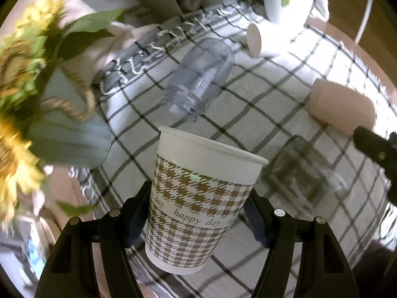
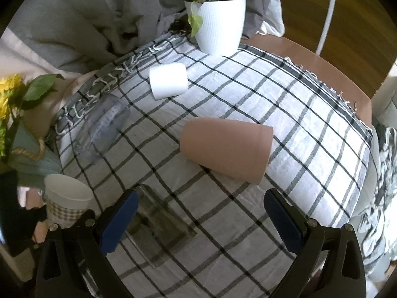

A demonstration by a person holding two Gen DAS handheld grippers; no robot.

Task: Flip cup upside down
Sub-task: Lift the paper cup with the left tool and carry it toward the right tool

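Observation:
A paper cup (image 1: 201, 206) with a brown houndstooth pattern and "happy day" lettering sits between the fingers of my left gripper (image 1: 198, 218), which is shut on its sides. The cup's rim points away from the camera and it is held above the checked cloth. It also shows at the lower left of the right wrist view (image 2: 65, 204), mouth up. My right gripper (image 2: 201, 221) is open and empty, hovering over a clear square glass (image 2: 158, 221) lying on the cloth.
On the checked tablecloth (image 2: 297, 124) lie a terracotta cup (image 2: 228, 149) on its side, a white cup (image 2: 168, 80) on its side and a clear plastic bottle (image 1: 198, 79). A white plant pot (image 2: 218, 24) stands at the back. A sunflower vase (image 1: 67, 129) stands at the left.

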